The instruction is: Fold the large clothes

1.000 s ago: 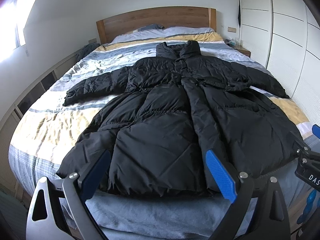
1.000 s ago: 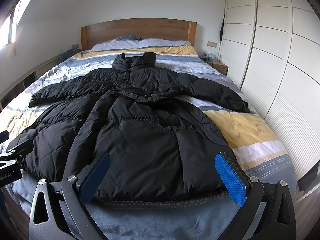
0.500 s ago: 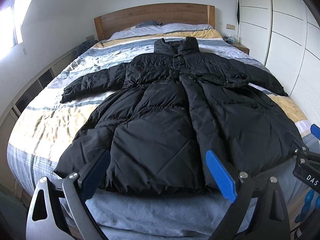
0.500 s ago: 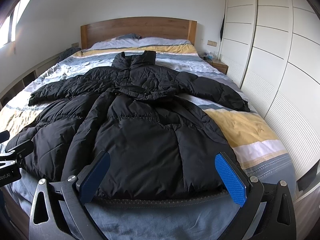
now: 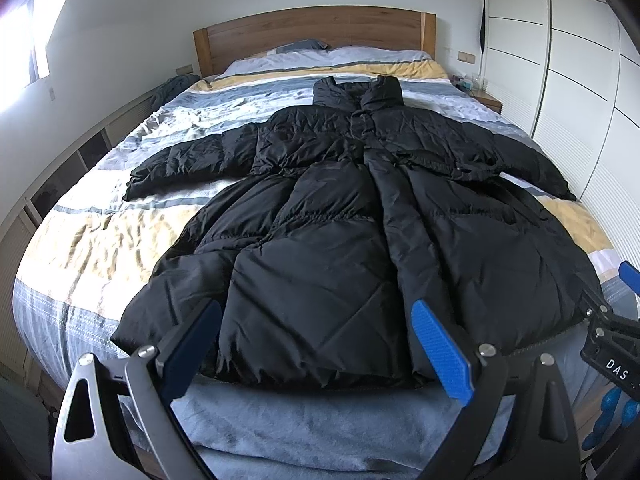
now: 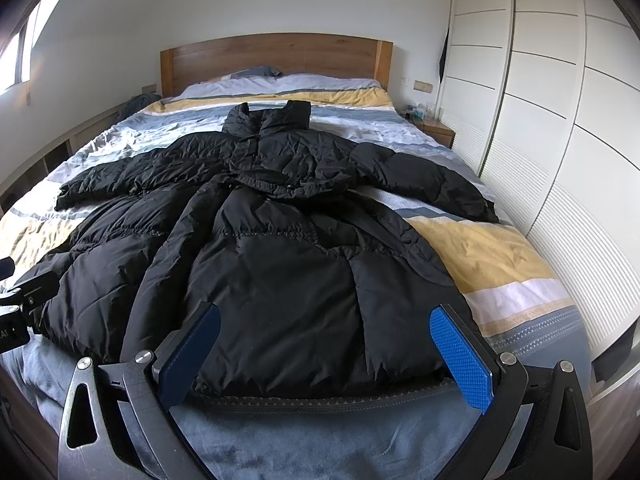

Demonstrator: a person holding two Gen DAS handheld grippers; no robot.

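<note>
A: Where's the coat (image 5: 344, 216)?

B: Flat on the bed (image 5: 96, 240), front up, collar toward the headboard (image 5: 312, 36), sleeves spread to both sides, hem at the near edge just ahead of my claws.

A: And the claws?

B: Left gripper (image 5: 316, 344) gapes wide, nothing in it. Right gripper (image 6: 324, 350) the same, wide and empty.

A: How will it handle?

B: I'd guess light for its bulk, soft, puffy, with a slick shell (it may slide out of a shallow pinch). From the left, I'd take the left sleeve cuff, then the hem corners, then the right cuff, biting deep into the padding.

A: Any containers?

B: None holding anything that I can see; the wardrobe (image 6: 560, 128) on the right is closed
</note>
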